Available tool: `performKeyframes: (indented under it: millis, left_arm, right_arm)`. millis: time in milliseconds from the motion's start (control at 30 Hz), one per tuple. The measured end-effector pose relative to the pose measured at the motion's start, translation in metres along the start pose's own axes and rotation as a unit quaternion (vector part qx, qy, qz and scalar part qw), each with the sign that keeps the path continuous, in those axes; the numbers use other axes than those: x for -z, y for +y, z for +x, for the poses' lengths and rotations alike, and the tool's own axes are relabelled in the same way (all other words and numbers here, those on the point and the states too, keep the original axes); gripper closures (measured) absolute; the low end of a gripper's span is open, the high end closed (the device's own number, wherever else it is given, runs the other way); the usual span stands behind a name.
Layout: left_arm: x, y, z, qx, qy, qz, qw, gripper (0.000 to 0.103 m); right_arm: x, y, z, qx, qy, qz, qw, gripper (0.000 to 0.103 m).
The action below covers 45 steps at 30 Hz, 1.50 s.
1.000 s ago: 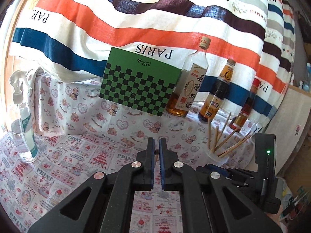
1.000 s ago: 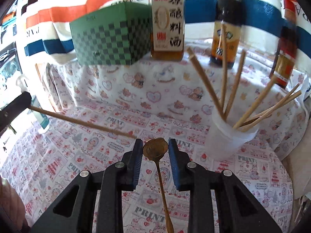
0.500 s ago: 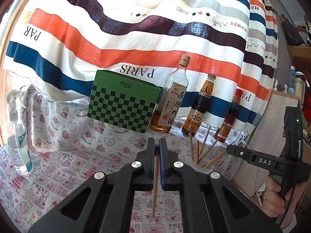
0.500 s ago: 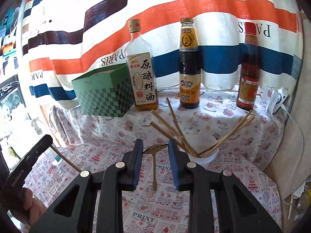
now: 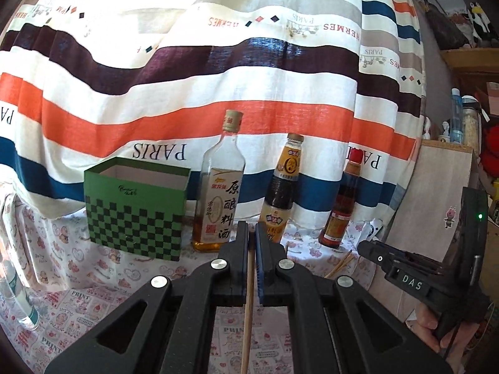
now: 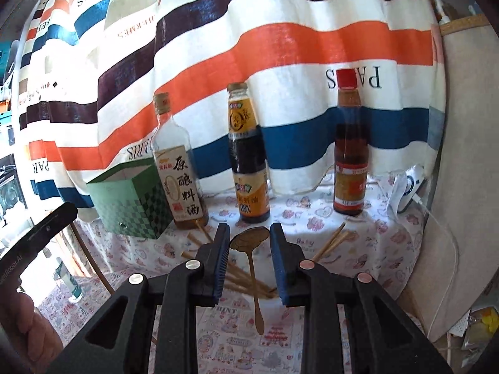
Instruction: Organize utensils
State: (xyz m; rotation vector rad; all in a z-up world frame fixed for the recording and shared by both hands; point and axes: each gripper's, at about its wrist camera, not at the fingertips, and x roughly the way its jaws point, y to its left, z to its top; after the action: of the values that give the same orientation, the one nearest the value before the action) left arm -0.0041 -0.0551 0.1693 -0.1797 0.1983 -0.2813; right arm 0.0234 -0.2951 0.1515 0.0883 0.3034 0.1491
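Note:
My left gripper [image 5: 251, 233] is shut on a wooden chopstick [image 5: 248, 311] that hangs down between its fingers, held high above the table. My right gripper [image 6: 249, 237] is shut on a brass spoon [image 6: 251, 243], bowl up between the pads, handle hanging down. Below it several chopsticks [image 6: 246, 277] stand in a white cup that is mostly hidden behind the fingers. Chopstick tips [image 5: 341, 263] also show in the left wrist view. The right gripper [image 5: 414, 277] is seen at the right in the left wrist view.
A green checkered open box [image 5: 137, 208] stands at the back left. Three sauce bottles [image 6: 179, 168] [image 6: 248, 155] [image 6: 351, 152] line the back before a striped curtain. A spray bottle [image 5: 15, 296] stands at far left. A white charger [image 6: 408, 187] lies at right.
Both grippers have risen and tilted up, each holding its utensil. The cup of chopsticks has dropped low in both views. The chopstick now hangs straight down from the left gripper.

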Motion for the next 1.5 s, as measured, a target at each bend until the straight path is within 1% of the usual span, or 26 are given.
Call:
performKeyframes:
  millis: [67, 100, 167, 233, 333, 467, 567, 667, 767, 900, 967, 1100, 1200, 1267, 1333, 1400, 1467, 1500]
  left_arm:
    - [-0.011, -0.012, 0.016, 0.0, 0.001, 0.007, 1.0, 0.099]
    - [-0.018, -0.017, 0.025, -0.002, 0.003, 0.004, 1.0, 0.099]
    - [-0.03, -0.025, 0.041, 0.005, 0.008, -0.006, 0.9999, 0.099]
    - [-0.041, -0.031, 0.055, 0.009, 0.008, -0.016, 0.9998, 0.099]
    - [-0.055, -0.042, 0.072, 0.009, 0.0, -0.018, 0.9998, 0.099]
    - [-0.068, -0.051, 0.09, -0.003, -0.021, -0.021, 0.9996, 0.099]
    - [-0.069, -0.048, 0.106, 0.0, -0.013, -0.048, 0.9988, 0.099]
    - [-0.06, -0.048, 0.121, -0.013, -0.005, -0.053, 0.9985, 0.099]
    - [-0.048, -0.048, 0.133, -0.022, -0.004, -0.053, 0.9983, 0.099]
    - [-0.044, -0.045, 0.141, -0.018, -0.003, -0.072, 0.9972, 0.099]
    - [-0.047, -0.048, 0.14, -0.018, -0.009, -0.072, 0.9972, 0.099]
    - [-0.053, -0.058, 0.138, -0.016, -0.022, -0.05, 0.9984, 0.099]
    - [-0.056, -0.068, 0.135, -0.025, -0.043, -0.027, 0.9984, 0.099]
    - [-0.059, -0.072, 0.135, -0.029, -0.052, -0.019, 0.9981, 0.099]
    - [-0.06, -0.073, 0.138, -0.025, -0.05, -0.024, 0.9981, 0.099]
    - [-0.057, -0.073, 0.144, -0.023, -0.041, -0.027, 0.9985, 0.099]
    - [-0.048, -0.073, 0.152, -0.021, -0.022, -0.021, 0.9993, 0.099]
    - [-0.041, -0.075, 0.156, -0.023, -0.011, -0.012, 0.9996, 0.099]
  right_arm:
    - [-0.003, -0.005, 0.002, 0.003, -0.028, 0.0, 1.0, 0.075]
    - [-0.004, -0.008, 0.004, -0.003, -0.037, 0.0, 0.999, 0.075]
    - [-0.003, -0.012, 0.011, -0.022, -0.048, -0.005, 0.999, 0.075]
    - [-0.001, -0.015, 0.017, -0.03, -0.063, -0.008, 0.998, 0.075]
    - [0.004, -0.027, 0.028, -0.04, -0.078, 0.016, 0.996, 0.075]
    - [0.01, -0.053, 0.048, -0.045, -0.072, 0.076, 0.993, 0.075]
    - [0.014, -0.07, 0.061, -0.036, -0.06, 0.105, 0.992, 0.075]
    - [0.016, -0.08, 0.062, -0.031, -0.06, 0.117, 0.991, 0.075]
    - [0.014, -0.086, 0.061, -0.039, -0.061, 0.125, 0.99, 0.075]
    - [0.012, -0.083, 0.055, -0.038, -0.065, 0.117, 0.99, 0.075]
    - [0.01, -0.081, 0.054, -0.04, -0.067, 0.114, 0.99, 0.075]
    - [-0.008, -0.076, 0.058, -0.068, -0.072, 0.117, 0.988, 0.075]
    - [-0.021, -0.072, 0.063, -0.093, -0.071, 0.118, 0.986, 0.075]
    - [-0.021, -0.072, 0.063, -0.102, -0.07, 0.114, 0.986, 0.075]
    - [-0.015, -0.076, 0.063, -0.116, -0.07, 0.117, 0.984, 0.075]
    - [-0.016, -0.081, 0.07, -0.094, -0.045, 0.116, 0.988, 0.075]
    - [-0.017, -0.09, 0.074, -0.067, -0.018, 0.125, 0.99, 0.075]
    - [-0.018, -0.092, 0.077, -0.066, -0.001, 0.121, 0.99, 0.075]
